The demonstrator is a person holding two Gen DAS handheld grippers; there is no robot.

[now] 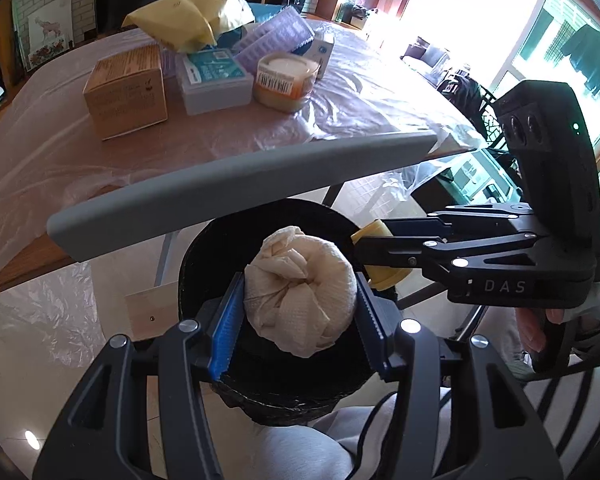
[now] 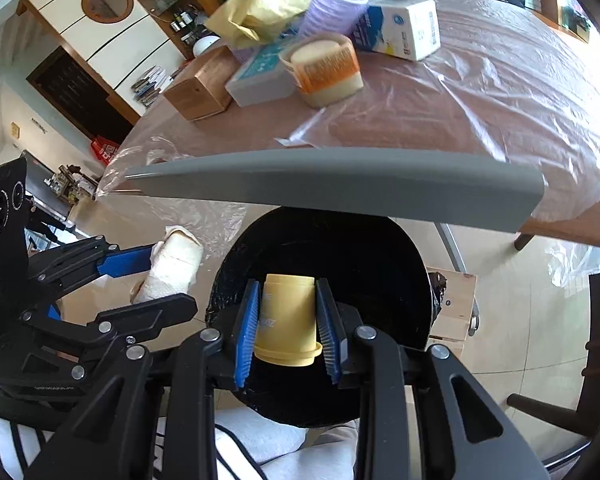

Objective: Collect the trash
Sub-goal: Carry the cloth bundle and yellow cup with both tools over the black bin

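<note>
Gripping a crumpled paper-towel wad (image 1: pixel 300 300) between its blue pads, the left hand-held gripper (image 1: pixel 296 320) is hanging over the mouth of the black-lined trash bin (image 1: pixel 204 256), clamped on the wad from both sides. Just beside it, the right hand-held gripper (image 2: pixel 288 324) is squeezing a small yellow cup (image 2: pixel 288 316), mouth toward the camera, and is also hovering above the dark opening of the bin. Neither piece is lying in the bin yet; both are waiting to be let go, so this drop is the step in hand. A grey chair back (image 2: pixel 340 184) is arching across both views just past the bin. Beyond it, the tabletop (image 1: pixel 340 112), covered in clear plastic sheeting, is carrying a cluster of things well apart from the bin: a brown cardboard box (image 1: pixel 126 92), a teal-labelled plastic case (image 1: pixel 214 80), a round tub with an orange label (image 1: pixel 284 80), a purple ribbed cup (image 2: pixel 332 6), a white-and-blue carton (image 2: pixel 404 28) and a yellow bag (image 1: pixel 188 16). Whether any of these count as trash cannot be told, so the collecting is looking partly done at best.
</note>
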